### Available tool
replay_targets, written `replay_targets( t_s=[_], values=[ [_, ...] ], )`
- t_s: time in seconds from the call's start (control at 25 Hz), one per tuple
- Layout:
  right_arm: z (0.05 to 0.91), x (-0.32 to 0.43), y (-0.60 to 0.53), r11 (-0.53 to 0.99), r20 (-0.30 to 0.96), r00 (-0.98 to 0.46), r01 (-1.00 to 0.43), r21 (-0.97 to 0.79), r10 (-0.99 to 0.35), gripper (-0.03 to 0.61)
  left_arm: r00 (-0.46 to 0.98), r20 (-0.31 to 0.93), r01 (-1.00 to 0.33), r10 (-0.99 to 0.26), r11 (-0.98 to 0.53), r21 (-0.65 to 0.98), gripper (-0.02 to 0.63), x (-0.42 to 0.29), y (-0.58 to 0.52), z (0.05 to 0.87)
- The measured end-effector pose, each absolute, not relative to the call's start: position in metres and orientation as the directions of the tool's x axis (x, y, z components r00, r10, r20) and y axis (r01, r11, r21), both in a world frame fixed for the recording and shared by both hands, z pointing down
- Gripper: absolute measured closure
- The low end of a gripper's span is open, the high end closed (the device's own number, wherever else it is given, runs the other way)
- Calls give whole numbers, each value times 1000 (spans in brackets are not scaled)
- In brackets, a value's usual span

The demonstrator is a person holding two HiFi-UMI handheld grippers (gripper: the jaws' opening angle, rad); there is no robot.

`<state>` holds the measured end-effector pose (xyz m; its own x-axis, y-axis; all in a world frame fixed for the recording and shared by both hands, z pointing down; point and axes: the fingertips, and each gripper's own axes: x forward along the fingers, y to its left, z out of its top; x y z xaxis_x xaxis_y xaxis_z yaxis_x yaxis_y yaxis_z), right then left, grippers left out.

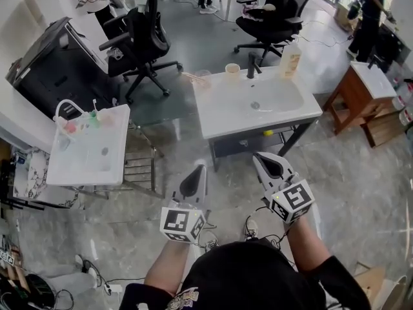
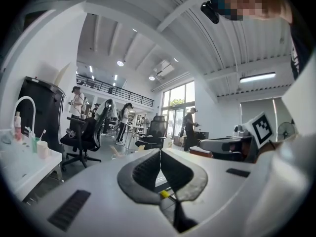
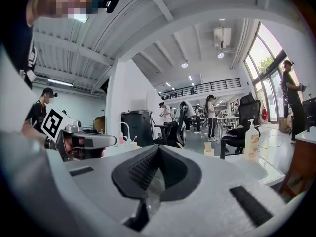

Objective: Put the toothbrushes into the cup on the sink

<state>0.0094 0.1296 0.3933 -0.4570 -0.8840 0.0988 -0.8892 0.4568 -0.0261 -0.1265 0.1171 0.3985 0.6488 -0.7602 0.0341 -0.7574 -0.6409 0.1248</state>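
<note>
**As Both Grippers Are Hanging Shut and Empty, the Cup Is Standing on the Sink Ahead of Them**

While the person is holding the two tools out low in front of the body, the left gripper is pointing forward with its jaws pressed together and nothing between the pads. The right gripper is doing the same just beside it, its ribbed pads meeting and pinching nothing. The two are lying close side by side without touching, marker cubes toward the person.

Straight ahead of both sets of jaw tips, and well apart from them, a white sink is standing on a dark frame. The cup, cream-coloured and upright, is sitting on the sink's far rim, beyond the right gripper's tip and slightly to its left. A dark faucet is rising just to the cup's right, and a soap bottle is standing farther right on the same rim. At the far left corner a clear cup is sitting with a thin pale stick beside it, too small to identify.

Off to the left gripper's left, a second sink is carrying small bottles and cups, with what are looking like toothbrushes sticking up from them. An office chair is standing beyond.
</note>
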Motion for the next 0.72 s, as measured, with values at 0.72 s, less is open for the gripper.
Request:
replay_targets(
  t_s=[0.72],
  values=[
    [390, 12, 152, 449, 79, -451, -893, -46, -889, 572, 660, 29, -749, -751, -655, 99, 609, -122, 142, 384]
  ],
)
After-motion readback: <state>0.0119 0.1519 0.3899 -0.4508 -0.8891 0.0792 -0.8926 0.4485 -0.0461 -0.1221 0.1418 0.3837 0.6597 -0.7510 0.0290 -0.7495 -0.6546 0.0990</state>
